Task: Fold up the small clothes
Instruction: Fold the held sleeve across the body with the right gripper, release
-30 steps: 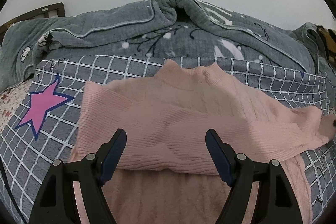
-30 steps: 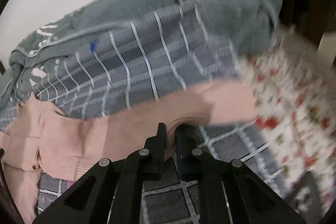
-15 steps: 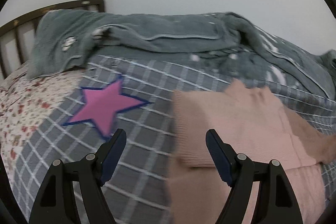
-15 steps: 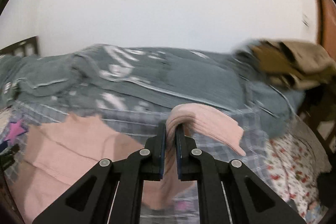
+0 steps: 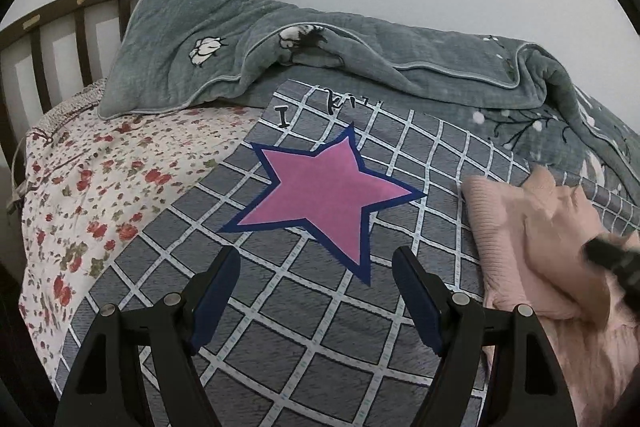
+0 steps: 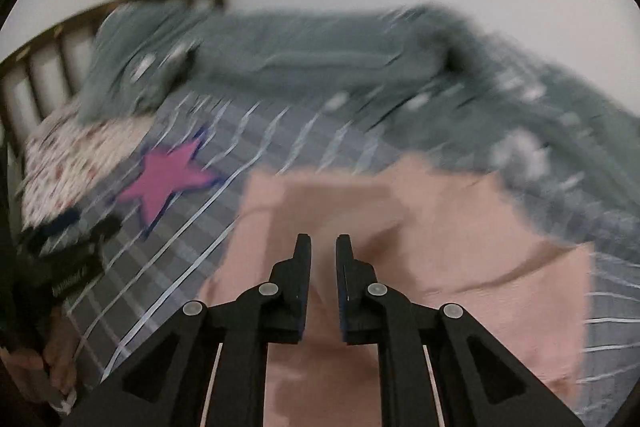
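A pink knit sweater (image 5: 520,251) lies on the grey checked blanket (image 5: 280,315), at the right edge of the left wrist view. In the blurred right wrist view the sweater (image 6: 460,239) fills the middle, with a sleeve folded across it. My right gripper (image 6: 323,241) hangs over it with its jaws opening. Pink cloth still shows in the narrow gap, but the pads no longer press on it. That right gripper (image 5: 616,259) appears as a dark blur over the sweater. My left gripper (image 5: 316,255) is open and empty above the blanket, just below a pink star (image 5: 324,195).
A rumpled grey quilt (image 5: 360,55) is heaped along the far side of the bed. A dark wooden headboard (image 5: 60,15) stands at the left, with a floral sheet (image 5: 100,179) below it. A person's hand (image 6: 52,359) holds the left gripper.
My left gripper has swung left off the sweater to the star. The right gripper has carried the sleeve leftward over the sweater's body, and its jaws have parted.
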Tool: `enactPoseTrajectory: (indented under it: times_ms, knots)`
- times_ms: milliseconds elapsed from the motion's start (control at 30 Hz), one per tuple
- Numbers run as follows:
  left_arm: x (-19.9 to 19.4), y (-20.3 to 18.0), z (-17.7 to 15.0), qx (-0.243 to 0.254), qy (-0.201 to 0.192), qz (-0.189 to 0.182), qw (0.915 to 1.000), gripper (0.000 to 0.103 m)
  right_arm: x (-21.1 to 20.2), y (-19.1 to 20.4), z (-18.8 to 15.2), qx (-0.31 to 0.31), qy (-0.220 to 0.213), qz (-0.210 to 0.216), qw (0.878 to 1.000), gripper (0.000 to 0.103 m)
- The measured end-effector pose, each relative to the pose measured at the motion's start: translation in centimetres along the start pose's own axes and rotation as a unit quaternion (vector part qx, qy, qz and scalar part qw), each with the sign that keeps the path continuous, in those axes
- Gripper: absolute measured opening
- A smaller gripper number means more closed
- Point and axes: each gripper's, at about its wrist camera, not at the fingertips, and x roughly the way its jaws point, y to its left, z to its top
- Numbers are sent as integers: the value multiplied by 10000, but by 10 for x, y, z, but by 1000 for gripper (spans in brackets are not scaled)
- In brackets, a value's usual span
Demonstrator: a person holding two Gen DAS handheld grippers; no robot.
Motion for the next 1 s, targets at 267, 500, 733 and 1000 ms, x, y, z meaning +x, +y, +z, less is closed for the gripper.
enactPoseTrajectory:
  times_ms: [267,500,733,1000]
  knots:
    - [-8,-25,-3,241,11,-520,9984,77,-38,-10,-28,-268,-284,-364,9986,50]
    - [-11,-66,-3,423,155,-1359,9897,77,-90,-85,-63,14,-561,-1350,9893,55]
    - [-27,-132,-4,793,165,-2258,9708,79,-89,-154,-95,776,-379,-1530,9844,55]
    - [-17,-203,-24,1390,419,-1866,9717,81,-69,-174,-122,795,187,-1350,9875,55]
